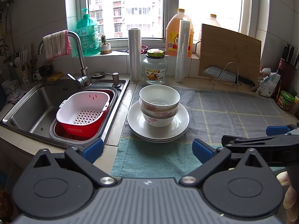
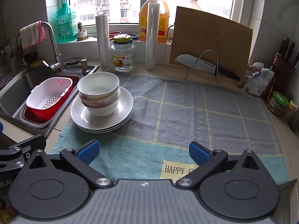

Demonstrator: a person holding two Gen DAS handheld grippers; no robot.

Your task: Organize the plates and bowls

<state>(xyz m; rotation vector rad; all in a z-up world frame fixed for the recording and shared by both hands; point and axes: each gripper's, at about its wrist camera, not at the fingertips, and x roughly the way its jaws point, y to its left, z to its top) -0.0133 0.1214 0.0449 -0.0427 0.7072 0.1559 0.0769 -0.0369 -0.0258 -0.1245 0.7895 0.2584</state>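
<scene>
- Left hand-held gripper [image 1: 147, 149]: blue-padded fingers spread wide apart, nothing between them, hovering above the near edge of the towel [image 1: 214, 112].
- Right hand-held gripper [image 2: 143, 152]: fingers likewise wide apart and empty, over the towel's teal band just behind a label reading "HAPPY".
- Each gripper shows at the edge of the other's view; they sit side by side, apart.
- Nothing stands between either gripper and the stack of bowls [image 1: 159, 105]. The stack is straight ahead of the left gripper, ahead and to the left of the right one.
- Three bowls are nested upright on a stack of plates [image 1: 138, 125], apparently three, on the towel's left edge.
- Beyond the stack: a lidded glass jar [image 1: 154, 69] flanked by two upright film rolls [image 1: 135, 54].
- Far right of both grippers: a cutting board [image 1: 229, 52] leaning at the wall, a cleaver [image 2: 198, 64] on a wire rack before it.
- Left of the stack, the sink [image 1: 28, 100] holds a white colander [image 1: 83, 108] seated in a red basin; the colander holds nothing.
- A cloth hangs on the faucet [image 1: 78, 52].
- The windowsill carries a green soap bottle [image 1: 87, 33] and an oil jug [image 1: 172, 35].
</scene>
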